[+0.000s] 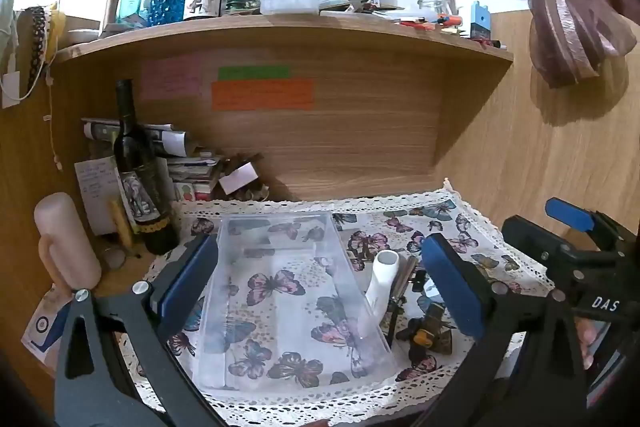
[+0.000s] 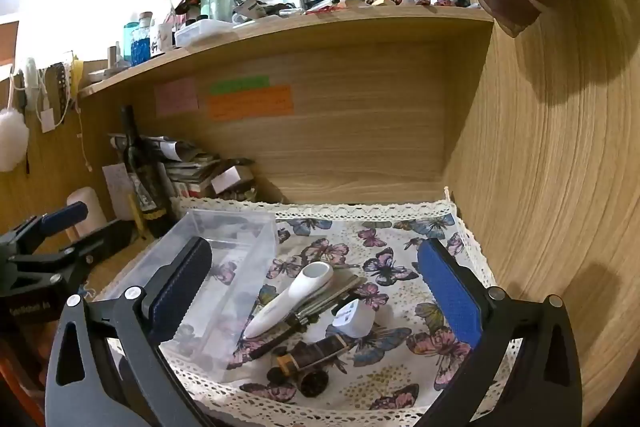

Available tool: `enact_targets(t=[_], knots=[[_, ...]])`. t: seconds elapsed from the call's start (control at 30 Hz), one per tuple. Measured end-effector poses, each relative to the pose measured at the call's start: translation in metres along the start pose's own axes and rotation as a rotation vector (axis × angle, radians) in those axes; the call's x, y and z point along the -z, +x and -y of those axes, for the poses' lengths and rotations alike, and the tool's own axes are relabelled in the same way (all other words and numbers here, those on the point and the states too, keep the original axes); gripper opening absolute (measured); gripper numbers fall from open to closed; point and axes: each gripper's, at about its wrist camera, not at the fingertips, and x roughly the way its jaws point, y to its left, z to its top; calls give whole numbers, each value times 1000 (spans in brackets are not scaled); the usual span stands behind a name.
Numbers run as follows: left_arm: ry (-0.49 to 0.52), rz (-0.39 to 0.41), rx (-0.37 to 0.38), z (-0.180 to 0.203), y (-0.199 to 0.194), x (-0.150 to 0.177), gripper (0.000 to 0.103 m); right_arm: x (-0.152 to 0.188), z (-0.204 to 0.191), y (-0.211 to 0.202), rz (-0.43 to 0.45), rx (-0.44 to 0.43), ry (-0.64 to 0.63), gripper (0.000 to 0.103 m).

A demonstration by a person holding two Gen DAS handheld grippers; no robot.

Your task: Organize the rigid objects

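Note:
An empty clear plastic box (image 1: 276, 218) lies on the butterfly cloth (image 1: 440, 223). My left gripper (image 1: 320, 283) is open, with its blue pads on either side of the box and apart from it. Right of the box (image 2: 232, 215) lies a heap: a white handheld device (image 2: 296, 295), a metal tool (image 2: 340, 287) under it, a white plug adapter (image 2: 352, 319) and a dark wooden toy with wheels (image 2: 316, 359). My right gripper (image 2: 316, 287) hangs open over this heap, holding nothing. The white device (image 1: 382, 287) leans against the box wall in the left wrist view.
A dark wine bottle (image 1: 136, 179), a pale mug (image 1: 66, 243) and stacked papers (image 1: 192, 167) crowd the back left. A shelf (image 1: 280, 27) loaded with bottles hangs overhead. A wooden side wall (image 2: 540, 187) closes the right.

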Motion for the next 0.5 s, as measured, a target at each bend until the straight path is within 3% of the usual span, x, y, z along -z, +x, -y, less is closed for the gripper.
enact_targets(t=[0.5], knots=[[-35,13,20,0,-3,0,103,-7,-3,-7,13,6,-11,103]])
